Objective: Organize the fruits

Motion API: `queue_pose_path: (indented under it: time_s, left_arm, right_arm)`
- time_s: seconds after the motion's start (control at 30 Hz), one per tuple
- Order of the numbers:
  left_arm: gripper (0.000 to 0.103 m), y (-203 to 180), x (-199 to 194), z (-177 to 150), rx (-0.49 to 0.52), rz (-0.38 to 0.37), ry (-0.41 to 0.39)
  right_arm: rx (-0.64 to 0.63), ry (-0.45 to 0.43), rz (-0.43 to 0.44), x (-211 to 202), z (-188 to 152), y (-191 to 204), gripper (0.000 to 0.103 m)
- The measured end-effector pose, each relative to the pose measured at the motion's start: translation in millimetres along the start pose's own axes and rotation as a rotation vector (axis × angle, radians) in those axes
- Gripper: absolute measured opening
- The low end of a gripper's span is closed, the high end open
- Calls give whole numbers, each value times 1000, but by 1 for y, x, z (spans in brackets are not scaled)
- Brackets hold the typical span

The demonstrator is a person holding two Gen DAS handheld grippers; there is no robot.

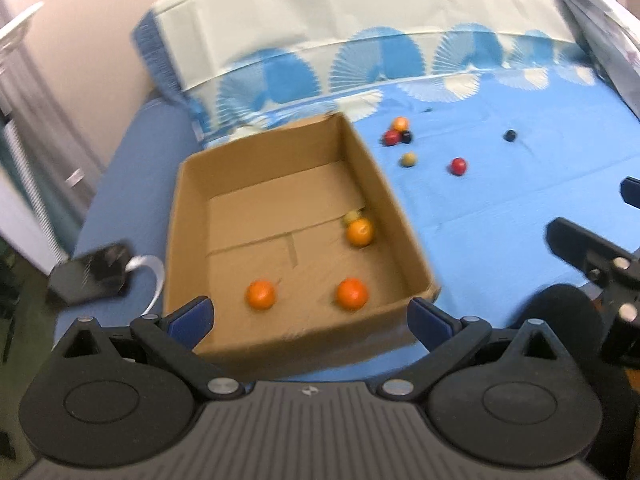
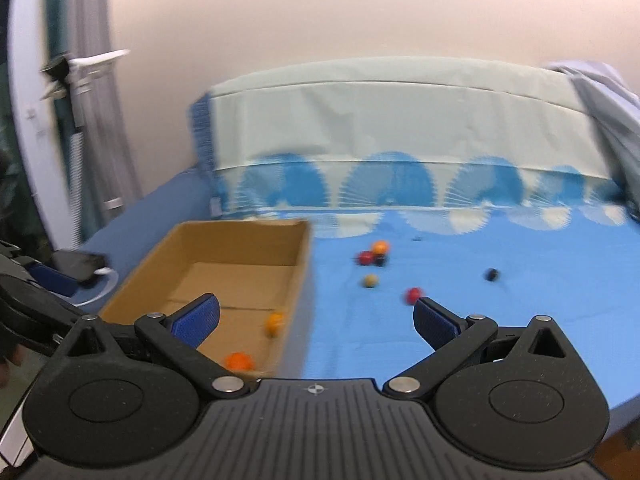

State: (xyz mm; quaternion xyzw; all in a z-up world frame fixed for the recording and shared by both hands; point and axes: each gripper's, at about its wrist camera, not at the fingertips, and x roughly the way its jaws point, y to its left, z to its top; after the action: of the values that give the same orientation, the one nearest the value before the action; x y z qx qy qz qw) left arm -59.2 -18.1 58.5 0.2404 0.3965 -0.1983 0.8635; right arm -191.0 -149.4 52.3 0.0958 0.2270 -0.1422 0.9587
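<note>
While both claws gape empty, red fruit on bed lies just ahead of right claw; left claw hovers over box.

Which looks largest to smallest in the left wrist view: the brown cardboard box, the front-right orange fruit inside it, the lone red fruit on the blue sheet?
1. Brown cardboard box, by far.
2. Front-right orange fruit.
3. Lone red fruit.
The red fruit lies farther from the camera, so its true size against the orange is unsure.

Brown box, orange fruits — bedsheet blue, fan-patterned.
</note>
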Motion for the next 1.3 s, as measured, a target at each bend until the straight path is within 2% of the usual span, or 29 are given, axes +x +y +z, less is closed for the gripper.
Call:
queue_pose_path:
  time_s: [0.2,0.4,0.5,0.6,0.73,0.9,1.1,1.3]
  left_arm:
    - [103,-42,50,59,67,-88,11]
    - [103,-98,118,112,77,-148,22]
    - [103,-120,162,136,36,-172,55]
    - [103,-131,207,159,-61,-194,94]
    - [103,-137,264,184,-206,-153,107]
    - [103,-141,326,208,-317,-105,138]
    - [103,-137,371,207,-476,-108,188]
    - [103,-132,407,195,-467,-10,244]
  right_arm:
    - [61,17,-163,36,1,-76,102]
    - [128,41,-295,92,2,-155,102]
    - [190,64,-334,129,3,-194,102]
    - [248,93,-357,170,2,-228,102]
    - [290,131,-364,225,0,-261,102]
    - [267,144,-348,289,1,-281,102]
    - [206,191,-315,361,-5,-291,102]
    - [124,239,-323,410,-20,-287,103]
